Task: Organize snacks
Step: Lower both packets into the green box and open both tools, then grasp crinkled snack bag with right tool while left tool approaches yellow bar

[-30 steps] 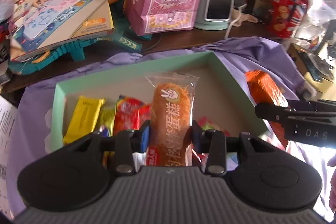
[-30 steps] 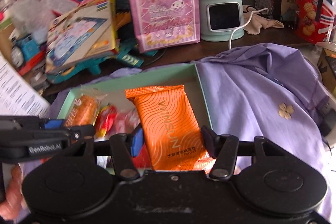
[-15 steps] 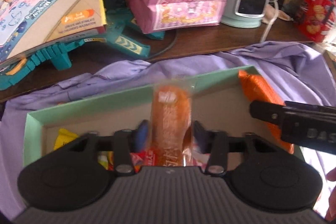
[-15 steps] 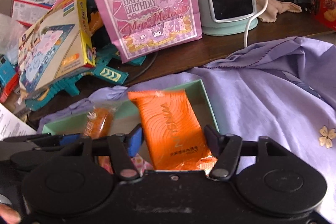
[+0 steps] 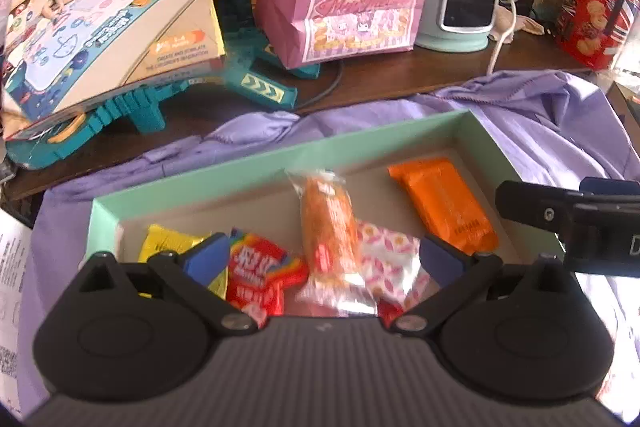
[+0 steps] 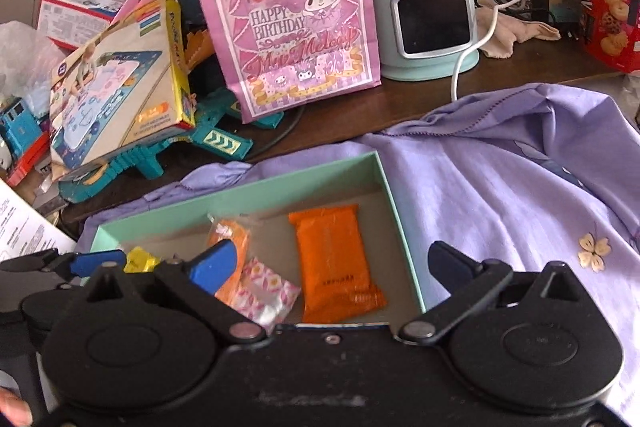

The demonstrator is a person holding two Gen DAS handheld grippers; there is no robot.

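Both grippers spread wide over the green box (image 6: 394, 203)

Left gripper (image 5: 320, 257) and right gripper (image 6: 332, 263) grip nothing — cake roll (image 5: 326, 223) lies mid-box, orange packet (image 6: 332, 259) at its right.

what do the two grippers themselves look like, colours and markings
Both are black, with two round discs at the base and hinged linkage arms with silver pivot pins. The left gripper has a ribbed grey body and blue finger pads. The right gripper has a scuffed black body, one blue pad and one darker pad.
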